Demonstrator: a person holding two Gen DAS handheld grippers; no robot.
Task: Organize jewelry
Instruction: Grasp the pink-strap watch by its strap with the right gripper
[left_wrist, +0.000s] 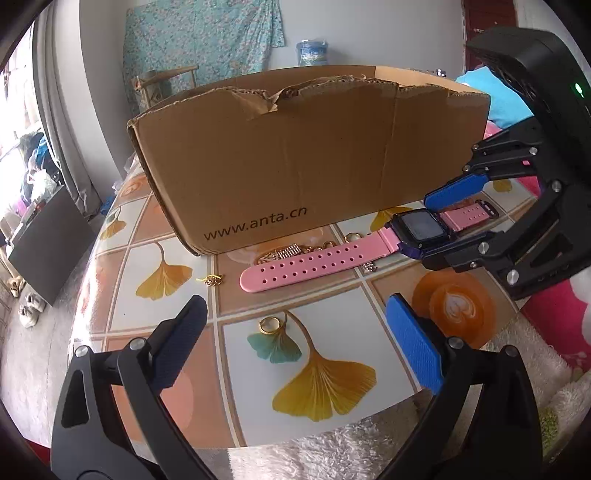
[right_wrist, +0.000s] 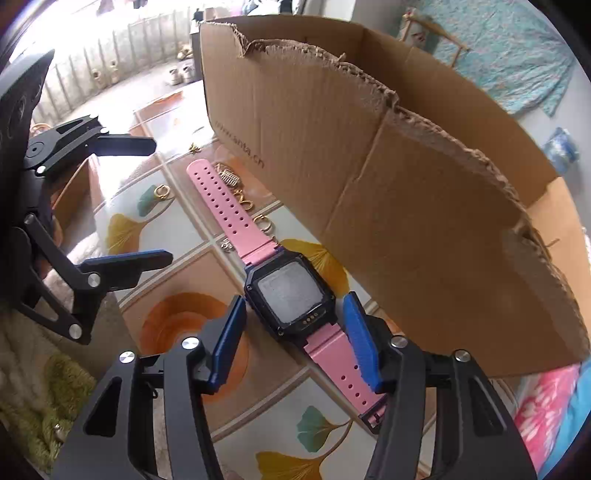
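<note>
A pink-strapped watch (left_wrist: 314, 260) with a dark square face (right_wrist: 291, 297) lies flat on the table beside a brown cardboard box (left_wrist: 295, 162). My right gripper (right_wrist: 295, 328) is open, its blue pads on either side of the watch case, not closed on it; it also shows in the left wrist view (left_wrist: 443, 225). My left gripper (left_wrist: 295, 328) is open and empty above a gold ring (left_wrist: 269, 325). Gold chain pieces (left_wrist: 288, 253) and a small gold charm (left_wrist: 212, 280) lie by the box. More gold rings (right_wrist: 264, 223) show next to the strap.
The box (right_wrist: 424, 184) is open-topped with torn edges and stands close behind the watch. The table (left_wrist: 258, 387) has a ginkgo-leaf tile cover. A white fluffy cloth (left_wrist: 332, 450) lies at the near edge. Pink and blue fabric (left_wrist: 498, 103) sits at the right.
</note>
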